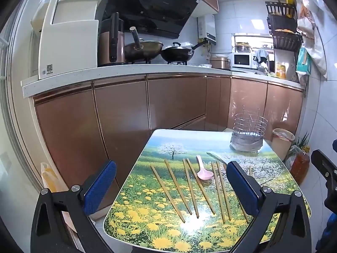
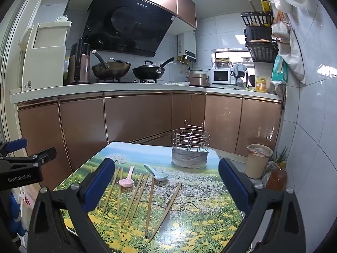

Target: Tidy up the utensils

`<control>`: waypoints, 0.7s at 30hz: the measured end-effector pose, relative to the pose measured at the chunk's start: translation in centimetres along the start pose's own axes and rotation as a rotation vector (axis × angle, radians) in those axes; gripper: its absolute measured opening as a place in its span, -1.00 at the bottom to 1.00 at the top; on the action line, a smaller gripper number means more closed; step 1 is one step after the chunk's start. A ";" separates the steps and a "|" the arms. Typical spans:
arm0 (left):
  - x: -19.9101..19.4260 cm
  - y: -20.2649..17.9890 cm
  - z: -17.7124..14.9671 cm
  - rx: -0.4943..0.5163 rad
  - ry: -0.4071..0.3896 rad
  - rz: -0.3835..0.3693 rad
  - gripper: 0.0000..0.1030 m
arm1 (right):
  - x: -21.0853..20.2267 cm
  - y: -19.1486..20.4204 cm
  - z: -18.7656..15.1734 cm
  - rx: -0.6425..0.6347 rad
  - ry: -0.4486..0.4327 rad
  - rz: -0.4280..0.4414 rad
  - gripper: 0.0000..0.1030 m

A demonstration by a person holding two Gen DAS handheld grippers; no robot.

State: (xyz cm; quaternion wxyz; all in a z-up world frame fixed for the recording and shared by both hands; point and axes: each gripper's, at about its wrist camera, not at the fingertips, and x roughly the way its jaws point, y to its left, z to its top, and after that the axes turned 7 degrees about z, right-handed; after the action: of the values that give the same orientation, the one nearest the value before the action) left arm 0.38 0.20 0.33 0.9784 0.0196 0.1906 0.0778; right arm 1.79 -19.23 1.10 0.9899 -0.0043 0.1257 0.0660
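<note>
Mostly kitchen: flower-print table [image 2: 200, 200], brown cabinets [image 2: 137, 113], tiled wall [image 2: 311, 126].

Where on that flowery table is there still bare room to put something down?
The near right part of the table, right of the last chopstick and in front of the wire holder, is bare. So is the far left strip behind the pink spoon. The middle and left are crowded with chopsticks and both spoons, including the blue spoon.

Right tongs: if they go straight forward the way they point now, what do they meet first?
Probably the chopsticks lying on the table, since the open right tongs tilt slightly down toward them. The wire utensil holder stands further back. Depth is unclear.
</note>
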 end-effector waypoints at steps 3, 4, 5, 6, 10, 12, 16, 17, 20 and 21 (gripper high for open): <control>-0.1 0.0 0.0 0.000 -0.002 0.000 0.99 | 0.0 0.2 -0.1 -0.006 -0.002 0.000 0.94; -0.1 0.0 0.0 0.000 -0.003 0.000 0.99 | 0.1 0.4 0.1 -0.006 -0.002 -0.002 0.94; -0.1 0.0 0.0 0.000 -0.005 0.002 0.99 | 0.1 0.4 0.1 -0.006 -0.002 -0.002 0.94; 0.0 0.1 0.1 0.001 -0.004 0.003 0.99 | 0.1 0.3 0.1 -0.004 -0.002 -0.001 0.94; 0.3 0.0 0.2 0.005 0.005 0.004 0.99 | 0.3 0.3 0.2 -0.003 0.005 -0.001 0.94; 0.4 -0.1 0.2 0.008 0.004 0.003 0.99 | 0.4 0.3 0.2 -0.003 0.007 -0.001 0.94; 0.8 -0.4 0.1 0.017 0.008 -0.002 0.99 | 0.8 0.2 0.3 -0.001 0.011 -0.002 0.94; 0.9 -0.4 0.1 0.019 0.010 -0.003 0.99 | 0.9 0.2 0.2 -0.001 0.013 -0.003 0.94; 1.2 -0.5 0.0 0.020 0.016 -0.009 0.99 | 1.1 0.0 0.1 0.000 0.021 -0.006 0.94; 1.3 -0.6 0.0 0.021 0.017 -0.011 0.99 | 1.2 -0.1 0.1 0.001 0.023 -0.007 0.94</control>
State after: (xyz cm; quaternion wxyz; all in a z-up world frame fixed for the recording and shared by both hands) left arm 1.64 -0.17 -0.20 0.9769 0.0281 0.2000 0.0706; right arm 2.98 -19.12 0.91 0.9886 -0.0048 0.1370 0.0622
